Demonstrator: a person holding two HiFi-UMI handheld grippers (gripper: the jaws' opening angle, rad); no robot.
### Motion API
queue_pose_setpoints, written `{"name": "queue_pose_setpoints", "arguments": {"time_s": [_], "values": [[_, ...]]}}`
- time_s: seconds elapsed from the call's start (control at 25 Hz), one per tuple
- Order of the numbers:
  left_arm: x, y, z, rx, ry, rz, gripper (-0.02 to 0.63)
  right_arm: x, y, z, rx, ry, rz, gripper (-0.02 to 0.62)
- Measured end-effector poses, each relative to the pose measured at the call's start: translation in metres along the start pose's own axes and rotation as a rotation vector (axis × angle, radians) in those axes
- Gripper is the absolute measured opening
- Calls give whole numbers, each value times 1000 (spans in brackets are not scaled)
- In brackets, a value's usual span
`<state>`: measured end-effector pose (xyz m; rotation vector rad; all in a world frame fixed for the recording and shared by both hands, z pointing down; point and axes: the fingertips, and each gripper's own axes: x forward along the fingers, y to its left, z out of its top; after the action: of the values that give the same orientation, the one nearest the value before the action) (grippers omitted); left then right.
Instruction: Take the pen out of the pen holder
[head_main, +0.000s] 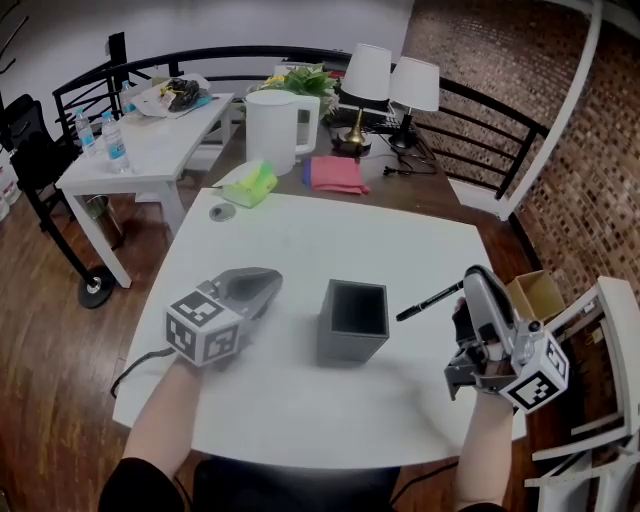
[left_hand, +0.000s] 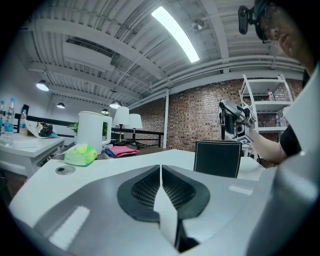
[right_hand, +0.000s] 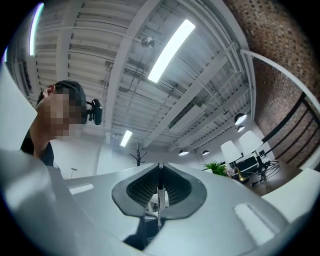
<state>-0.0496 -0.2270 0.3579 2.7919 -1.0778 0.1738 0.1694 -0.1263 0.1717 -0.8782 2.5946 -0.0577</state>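
Observation:
A dark grey square pen holder (head_main: 353, 320) stands near the middle of the white table (head_main: 300, 240); it shows as a black box (left_hand: 218, 158) in the left gripper view. My right gripper (head_main: 468, 283) is shut on a black pen (head_main: 429, 301), held in the air to the right of the holder, its tip pointing left toward it. In the right gripper view the pen (right_hand: 159, 201) shows as a thin sliver between the closed jaws. My left gripper (head_main: 268, 283) rests to the left of the holder, shut with nothing between its jaws.
At the table's far edge lie a green-yellow bag (head_main: 250, 185) and a small round disc (head_main: 221, 212). Behind are a white jug (head_main: 275, 128), a pink cloth (head_main: 336, 174), two lamps (head_main: 390, 80) and a second white table (head_main: 150, 140) with bottles. A cardboard box (head_main: 535, 293) sits to the right.

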Motion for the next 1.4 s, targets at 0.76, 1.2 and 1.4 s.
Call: {"name": "queue_pose_setpoints", "arguments": {"time_s": [0.76, 1.2, 1.4], "values": [[-1, -1, 3, -3, 0, 5, 12, -26, -93, -133, 425, 403, -291, 39], [0, -5, 1, -2, 13, -15, 12, -23, -117, -180, 541, 493, -372, 60], [1, -5, 1, -4, 16, -19, 12, -16, -118, -173, 478, 443, -363, 63]]}}
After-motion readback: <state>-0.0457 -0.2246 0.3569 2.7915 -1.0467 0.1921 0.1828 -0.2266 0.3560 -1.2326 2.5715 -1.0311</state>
